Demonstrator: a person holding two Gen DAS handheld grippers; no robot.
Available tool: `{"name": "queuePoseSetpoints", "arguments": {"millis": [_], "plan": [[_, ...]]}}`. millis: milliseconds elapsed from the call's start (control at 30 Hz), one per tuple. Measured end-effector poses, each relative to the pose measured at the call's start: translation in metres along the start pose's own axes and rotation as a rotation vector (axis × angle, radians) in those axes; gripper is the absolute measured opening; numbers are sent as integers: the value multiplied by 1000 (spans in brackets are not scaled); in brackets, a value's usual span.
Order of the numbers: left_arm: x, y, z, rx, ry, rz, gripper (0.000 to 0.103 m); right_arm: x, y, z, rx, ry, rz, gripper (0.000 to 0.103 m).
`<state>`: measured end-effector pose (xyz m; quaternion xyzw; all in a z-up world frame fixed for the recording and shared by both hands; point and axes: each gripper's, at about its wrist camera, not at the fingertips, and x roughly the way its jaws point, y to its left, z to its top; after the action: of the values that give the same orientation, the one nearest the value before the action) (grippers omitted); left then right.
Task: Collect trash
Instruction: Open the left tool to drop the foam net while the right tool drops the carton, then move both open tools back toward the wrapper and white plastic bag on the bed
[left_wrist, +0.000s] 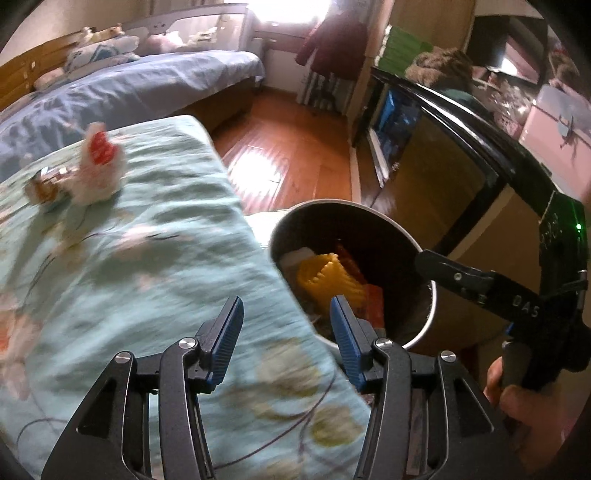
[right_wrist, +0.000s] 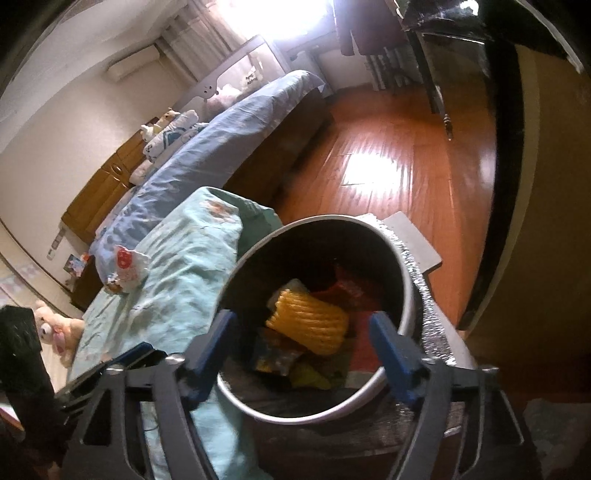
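Trash: a bin (right_wrist: 404, 291) is sitting at centre frame beside the bed (left_wrist: 155, 266), holding a yellow pack (right_wrist: 314, 321) and red wrappers (right_wrist: 351, 288). A white-red wrapper (left_wrist: 98, 170) is lying at upper left on the bed. The left gripper (left_wrist: 288, 317) and right gripper (right_wrist: 299, 332) are both gaping, gripping nothing.

The white and red wrapper (left_wrist: 98, 170) on the bedspread (left_wrist: 155, 258) is motion-blurred, its print unreadable. The bin (right_wrist: 402, 266) hides its lower contents beneath the yellow item (right_wrist: 310, 321), and the bedspread covers the bin's near-left rim.
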<state>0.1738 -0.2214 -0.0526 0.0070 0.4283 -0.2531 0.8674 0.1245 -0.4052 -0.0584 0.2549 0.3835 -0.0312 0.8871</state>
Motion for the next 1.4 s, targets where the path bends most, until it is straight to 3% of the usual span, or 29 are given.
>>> {"name": "queuePoseSetpoints", "arguments": {"millis": [167,733,1400], "plan": [[-20,23,-6,-53,-40,33,55,1,20,-2,-26,2,28,88],[-55,118,-26,-217,-85,152,56,22,96,-17,-129,49,108,89],[-52,181,-20,-274,-69,202,56,67,161,-19,-219,115,160,89]]}}
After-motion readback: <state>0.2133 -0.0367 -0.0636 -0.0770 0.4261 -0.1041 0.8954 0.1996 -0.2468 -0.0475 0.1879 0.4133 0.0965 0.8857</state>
